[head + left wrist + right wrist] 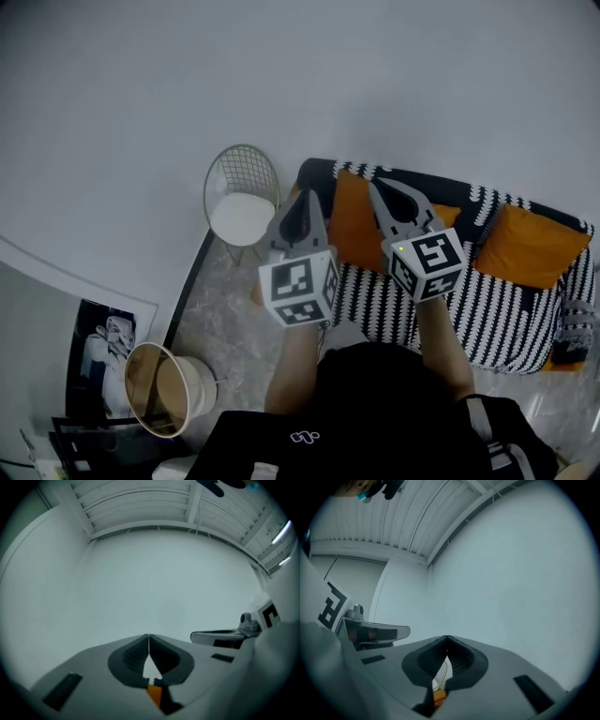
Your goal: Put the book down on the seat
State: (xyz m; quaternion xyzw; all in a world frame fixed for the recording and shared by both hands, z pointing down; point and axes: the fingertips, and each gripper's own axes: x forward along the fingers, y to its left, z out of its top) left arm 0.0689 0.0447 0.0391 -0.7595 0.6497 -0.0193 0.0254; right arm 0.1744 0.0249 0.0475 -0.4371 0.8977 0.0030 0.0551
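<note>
Left fingers (133, 654) clenched tip to tip, nothing between. Right fingers (461, 657) same, empty. Left gripper (307, 199), right gripper (377, 185) level, mid-frame before striped sofa (506, 319). Book not made out in any view: may lie unseen on seat, or be elsewhere. Stay clear of orange cushions (530, 246).

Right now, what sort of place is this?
Probably a home living room: a black-and-white striped fabric sofa with rectangular orange cushions, a white wire-frame chair with a round seat pad, and a framed black-and-white photo off to one side.
</note>
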